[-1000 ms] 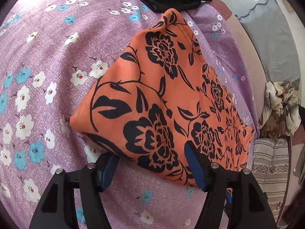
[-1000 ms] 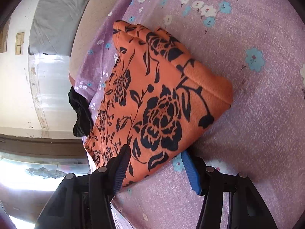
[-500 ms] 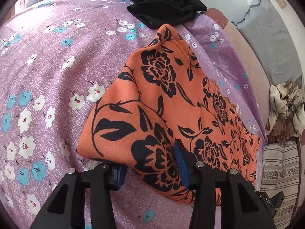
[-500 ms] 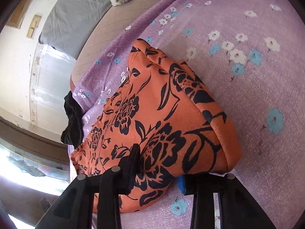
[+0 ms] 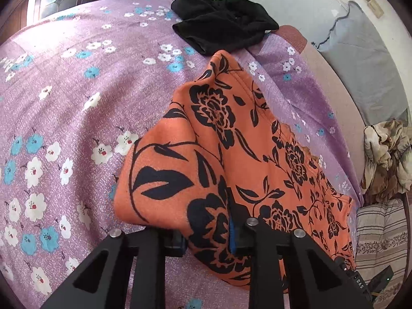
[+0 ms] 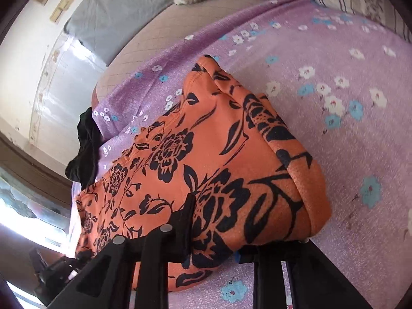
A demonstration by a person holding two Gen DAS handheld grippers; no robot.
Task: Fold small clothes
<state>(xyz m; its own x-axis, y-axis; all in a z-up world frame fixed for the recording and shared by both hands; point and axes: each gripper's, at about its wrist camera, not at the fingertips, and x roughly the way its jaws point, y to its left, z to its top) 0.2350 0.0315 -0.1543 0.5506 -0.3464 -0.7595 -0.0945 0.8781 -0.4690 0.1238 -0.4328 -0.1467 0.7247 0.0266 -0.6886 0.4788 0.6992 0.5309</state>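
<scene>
An orange garment with black flowers point(image 5: 231, 139) lies folded on the purple flowered bedsheet point(image 5: 64, 97). My left gripper point(image 5: 206, 234) has its jaws closing on the garment's near corner, and the cloth bunches up between the blue pads. In the right wrist view the same orange garment point(image 6: 206, 154) fills the middle. My right gripper point(image 6: 213, 237) is also closing on the near folded edge, which bulges over and hides its right pad. Both corners are lifted slightly off the sheet.
A black garment point(image 5: 224, 28) lies crumpled at the far end of the bed. A grey pillow point(image 5: 360, 69), a beige patterned cloth point(image 5: 386, 154) and a striped cushion point(image 5: 378, 231) lie along the right side. The wall point(image 6: 33, 59) stands beyond the bed.
Both grippers went from wide open around the garment's near edge to closed on it. The gripped corners have bunched and risen a little off the sheet.
</scene>
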